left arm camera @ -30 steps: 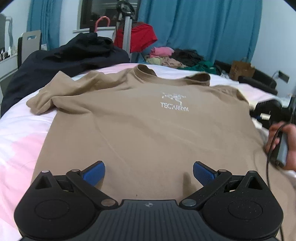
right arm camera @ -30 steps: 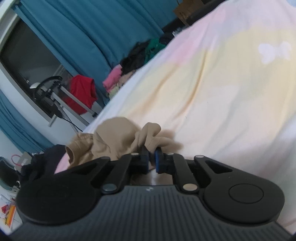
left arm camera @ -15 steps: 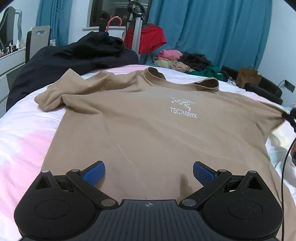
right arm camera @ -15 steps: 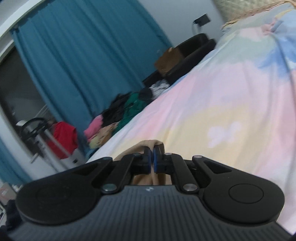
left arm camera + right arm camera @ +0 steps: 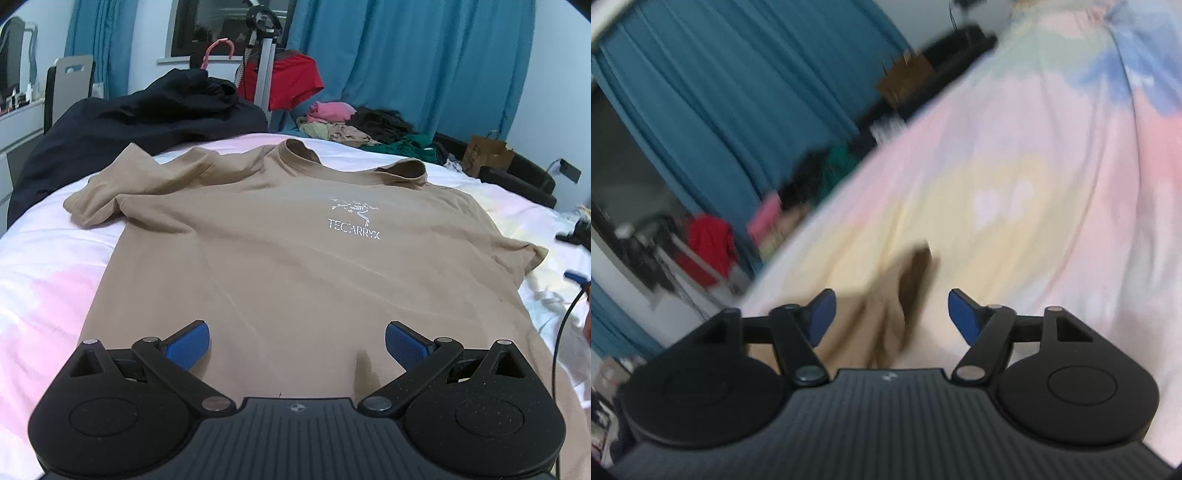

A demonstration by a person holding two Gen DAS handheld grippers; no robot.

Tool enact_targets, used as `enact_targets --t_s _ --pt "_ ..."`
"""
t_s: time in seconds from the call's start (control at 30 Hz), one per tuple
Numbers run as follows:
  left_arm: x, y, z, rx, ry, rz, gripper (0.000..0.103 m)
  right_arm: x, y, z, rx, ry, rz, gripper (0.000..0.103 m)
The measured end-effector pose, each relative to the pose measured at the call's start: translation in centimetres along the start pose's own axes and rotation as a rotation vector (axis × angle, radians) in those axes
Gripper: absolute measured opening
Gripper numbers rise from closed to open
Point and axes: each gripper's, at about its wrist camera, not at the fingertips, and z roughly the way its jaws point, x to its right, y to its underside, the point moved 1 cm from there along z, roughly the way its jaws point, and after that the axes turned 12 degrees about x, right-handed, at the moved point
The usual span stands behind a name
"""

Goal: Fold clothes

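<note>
A tan T-shirt [image 5: 295, 266] with a white chest logo lies face up and spread flat on the bed, collar at the far end. Its left sleeve [image 5: 99, 195] is crumpled; its right sleeve [image 5: 517, 254] lies stretched out. My left gripper [image 5: 297, 341] hovers open over the shirt's lower part, nothing between its blue pads. In the blurred right wrist view, my right gripper [image 5: 888, 314] is open just above the tip of the right sleeve [image 5: 908, 288], which lies loose on the sheet.
The bed has a pastel pink, yellow and white sheet [image 5: 48, 266]. A dark garment pile [image 5: 147, 122] lies at the bed's far left. Beyond stand a rack with a red garment [image 5: 291, 81], a clothes heap [image 5: 354, 125], blue curtains and a cardboard box [image 5: 487, 155].
My right gripper pulled the right sleeve outward, then opened and let it go. The sleeve now lies flat. The left gripper stayed open and rose slightly.
</note>
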Motion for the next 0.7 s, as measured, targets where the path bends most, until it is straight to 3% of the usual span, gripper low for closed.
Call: enact_targets --t_s 0.03,0.07,0.2,0.3,0.37,0.43,0.53,0.7 --pt "-0.1 0.0 0.0 -0.001 -0.002 -0.006 0.102 0.0 0.6 0.4 -0.047 0.012 -0.005 0.035" --pt "-0.2 0.0 -0.1 -0.002 -0.004 -0.012 0.102 -0.1 1.2 1.2 -0.094 0.020 -0.013 0.030" --pt "-0.8 -0.1 0.1 -0.012 -0.013 -0.036 0.102 -0.3 3.8 3.8 -0.221 -0.001 -0.050 0.028" --pt "-1.1 -0.1 0.3 -0.020 -0.016 -0.051 0.102 -0.5 4.3 3.9 -0.224 -0.032 0.010 0.031" --pt "-1.2 -0.1 0.4 -0.025 -0.014 -0.063 0.102 -0.7 4.7 4.0 -0.225 -0.053 0.050 0.042" --pt "-1.4 -0.1 0.5 -0.033 -0.011 -0.084 0.102 -0.8 5.0 4.1 -0.227 -0.073 0.090 0.059" --pt "-1.9 -0.1 0.7 -0.047 -0.003 -0.119 0.102 -1.1 4.9 3.8 -0.264 -0.089 0.167 0.061" --pt "-2.3 -0.4 0.7 -0.055 -0.004 -0.170 0.102 0.4 5.7 2.3 -0.302 -0.152 0.482 0.062"
